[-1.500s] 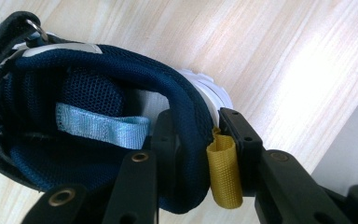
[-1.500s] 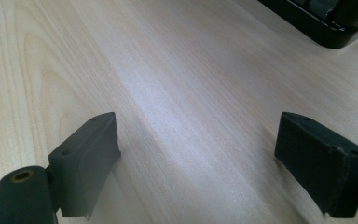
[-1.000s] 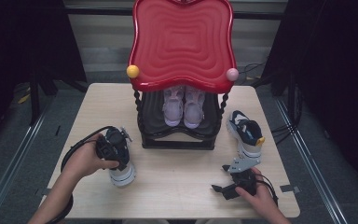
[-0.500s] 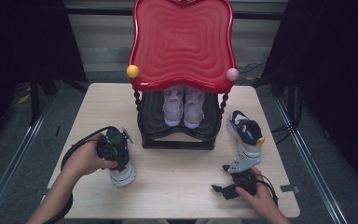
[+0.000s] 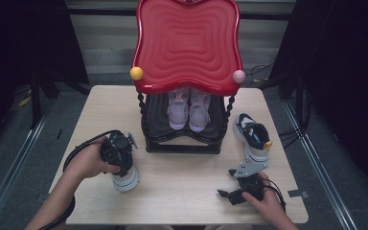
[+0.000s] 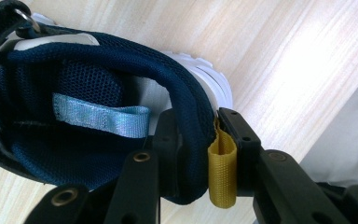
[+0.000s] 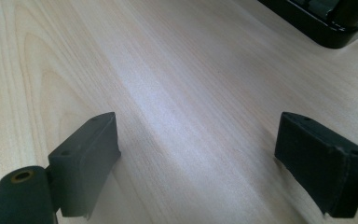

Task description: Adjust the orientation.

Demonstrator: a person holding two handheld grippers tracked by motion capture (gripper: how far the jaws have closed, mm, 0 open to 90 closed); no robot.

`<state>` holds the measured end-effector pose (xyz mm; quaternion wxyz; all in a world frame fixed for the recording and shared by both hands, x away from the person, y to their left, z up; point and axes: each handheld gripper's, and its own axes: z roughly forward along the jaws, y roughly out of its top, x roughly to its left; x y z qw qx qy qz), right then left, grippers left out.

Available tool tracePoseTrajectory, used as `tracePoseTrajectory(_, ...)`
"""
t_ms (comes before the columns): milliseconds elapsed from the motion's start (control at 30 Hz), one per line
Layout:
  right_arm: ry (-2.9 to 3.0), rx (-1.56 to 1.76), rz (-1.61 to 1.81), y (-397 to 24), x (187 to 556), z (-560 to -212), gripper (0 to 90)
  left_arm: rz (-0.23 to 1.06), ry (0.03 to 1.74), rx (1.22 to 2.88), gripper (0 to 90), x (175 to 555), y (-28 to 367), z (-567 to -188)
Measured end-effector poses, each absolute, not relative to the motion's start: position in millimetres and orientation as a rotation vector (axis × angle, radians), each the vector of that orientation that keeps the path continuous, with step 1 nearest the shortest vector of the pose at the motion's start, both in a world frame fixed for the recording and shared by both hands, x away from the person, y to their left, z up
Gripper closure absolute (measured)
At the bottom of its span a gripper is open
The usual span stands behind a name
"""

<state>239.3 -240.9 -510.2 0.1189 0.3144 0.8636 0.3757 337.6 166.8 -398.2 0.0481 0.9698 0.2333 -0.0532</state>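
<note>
A navy and white sneaker [image 5: 124, 179] stands on the table at the front left. My left gripper [image 5: 121, 165] comes down on its heel from above. In the left gripper view the jaws [image 6: 200, 140] are shut on the sneaker's [image 6: 88, 93] padded navy heel collar, beside the yellow pull tab [image 6: 222, 172]; they have just been closing a little further on it. A matching sneaker [image 5: 253, 136] lies at the right of the table. My right gripper [image 5: 226, 184] rests low at the front right, open [image 7: 196, 158], with bare wood between its fingers.
A black shoe rack [image 5: 182, 139] with a red wavy top [image 5: 187, 43] stands at the table's back middle and holds a pair of pink sneakers [image 5: 189, 108]. The rack's base corner [image 7: 326, 28] lies ahead of the right gripper. Cables trail from both grippers.
</note>
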Motion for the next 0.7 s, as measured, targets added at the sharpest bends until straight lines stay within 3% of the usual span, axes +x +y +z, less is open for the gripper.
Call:
tracePoseTrajectory(367, 2.525, 0.917, 1.099, -240.9, 239.4, -510.2, 12.8, -0.211, 0.658, 3.014, 71.7, 343.0, 163.2, -397.3)
tracePoseTrajectory(700, 2.525, 0.919, 1.098, -240.9, 239.3, -510.2, 12.8, -0.241, 0.707, 2.95, 70.5, 344.1, 169.4, -398.5)
